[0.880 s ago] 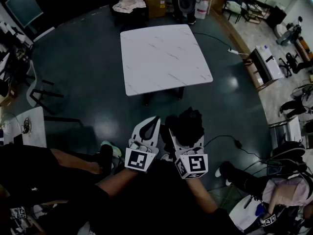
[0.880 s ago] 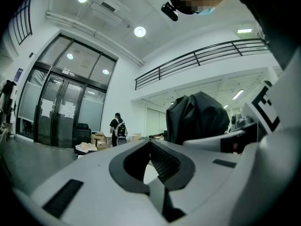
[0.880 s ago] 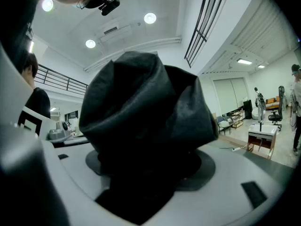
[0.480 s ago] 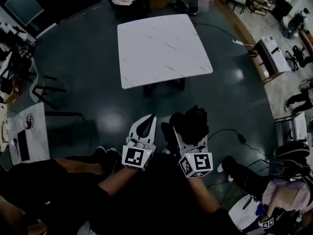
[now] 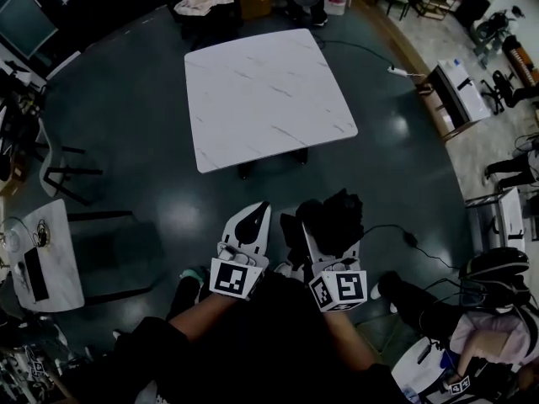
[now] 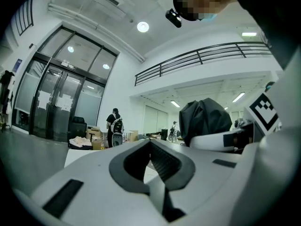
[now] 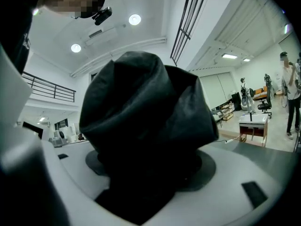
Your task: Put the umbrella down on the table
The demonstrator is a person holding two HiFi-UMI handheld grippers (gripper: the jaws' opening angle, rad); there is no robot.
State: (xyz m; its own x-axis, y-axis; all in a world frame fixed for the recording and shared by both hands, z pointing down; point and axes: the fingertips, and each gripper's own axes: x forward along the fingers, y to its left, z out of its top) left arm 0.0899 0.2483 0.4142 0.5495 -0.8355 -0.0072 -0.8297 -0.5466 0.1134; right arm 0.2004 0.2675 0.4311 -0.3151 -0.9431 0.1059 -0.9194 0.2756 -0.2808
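Note:
A folded black umbrella (image 5: 330,219) sits between the jaws of my right gripper (image 5: 324,230), which is shut on it; in the right gripper view its bunched fabric (image 7: 146,121) fills the gap. My left gripper (image 5: 249,225) hangs beside it, shut, with nothing between its fingers (image 6: 160,161). Both are held low over the dark floor. The white marble-patterned table (image 5: 265,98) stands ahead, well apart from both grippers, and its top is bare.
A small white side table (image 5: 49,255) with cables and a dark device stands at the left. Chairs (image 5: 50,162) sit further left. A cable with a plug (image 5: 410,238) lies on the floor at right. Boxes and cloth (image 5: 202,0) lie beyond the table.
The view has shifted: the table now sits further left and higher in the head view. Both grippers keep their places side by side, and the umbrella stays in the right one.

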